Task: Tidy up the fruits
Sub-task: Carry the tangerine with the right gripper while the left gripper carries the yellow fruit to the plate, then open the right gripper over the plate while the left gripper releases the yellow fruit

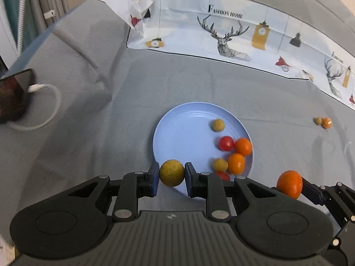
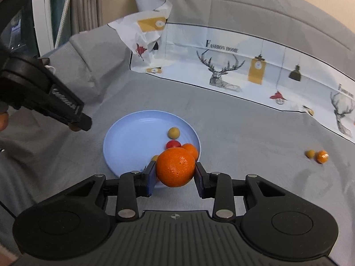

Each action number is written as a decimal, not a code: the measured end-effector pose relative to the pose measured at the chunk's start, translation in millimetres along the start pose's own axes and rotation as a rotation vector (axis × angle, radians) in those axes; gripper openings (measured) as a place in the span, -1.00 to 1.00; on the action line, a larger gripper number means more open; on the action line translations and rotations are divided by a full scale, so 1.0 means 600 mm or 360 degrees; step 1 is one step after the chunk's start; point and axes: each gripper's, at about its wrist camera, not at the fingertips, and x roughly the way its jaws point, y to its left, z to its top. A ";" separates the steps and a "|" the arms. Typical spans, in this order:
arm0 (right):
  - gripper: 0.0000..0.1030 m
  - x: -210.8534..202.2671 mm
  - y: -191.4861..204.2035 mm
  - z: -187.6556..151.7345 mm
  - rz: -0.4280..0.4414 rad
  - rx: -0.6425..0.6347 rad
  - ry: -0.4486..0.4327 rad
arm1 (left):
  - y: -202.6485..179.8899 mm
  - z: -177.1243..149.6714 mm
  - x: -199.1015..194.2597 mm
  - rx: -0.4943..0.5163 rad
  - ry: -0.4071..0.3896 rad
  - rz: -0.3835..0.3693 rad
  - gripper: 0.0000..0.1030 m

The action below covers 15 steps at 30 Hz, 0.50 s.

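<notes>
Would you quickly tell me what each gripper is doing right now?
Left gripper: shut on a small yellow-brown fruit.
Right gripper: shut on an orange.

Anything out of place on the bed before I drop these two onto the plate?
Two small fruits, one yellow-brown and one orange, lie on the grey cover far right of the blue plate, apart from the fruit gathered there. Otherwise nothing looks spilled or damaged.
</notes>
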 end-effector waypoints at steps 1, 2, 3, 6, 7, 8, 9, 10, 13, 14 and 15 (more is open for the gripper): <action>-0.28 0.016 -0.002 0.005 0.0002 -0.0011 0.0009 | -0.002 0.009 0.014 0.0003 0.0002 -0.0001 -0.48; -0.28 0.030 -0.004 0.010 0.0009 -0.0021 0.0014 | -0.004 0.017 0.027 0.0011 0.0005 0.0000 -0.48; -0.28 0.044 -0.005 0.014 0.0017 -0.0036 0.0018 | -0.006 0.024 0.038 0.0020 0.0007 -0.0007 -0.48; -0.28 0.090 -0.004 0.027 0.0039 -0.0088 0.0034 | -0.016 0.043 0.076 0.0057 0.0013 -0.0011 -0.48; -0.28 0.103 -0.003 0.031 0.0049 -0.0106 0.0038 | -0.019 0.048 0.090 0.0067 0.0019 -0.0009 -0.48; -0.28 0.117 -0.002 0.034 0.0054 -0.0121 0.0042 | -0.020 0.051 0.103 0.0072 0.0030 -0.0004 -0.48; -0.28 0.132 -0.001 0.037 0.0064 -0.0142 0.0050 | -0.021 0.056 0.117 0.0076 0.0044 0.0000 -0.48; -0.28 0.144 0.001 0.040 0.0071 -0.0158 0.0057 | -0.022 0.058 0.128 0.0080 0.0054 0.0005 -0.48; -0.28 0.177 0.006 0.045 0.0092 -0.0184 0.0088 | -0.019 0.065 0.160 0.0087 0.0090 0.0023 -0.48; -0.28 0.185 0.008 0.047 0.0093 -0.0190 0.0098 | -0.018 0.066 0.166 0.0088 0.0098 0.0026 -0.49; -0.28 0.192 0.011 0.049 0.0093 -0.0197 0.0104 | -0.016 0.069 0.174 0.0092 0.0106 0.0030 -0.49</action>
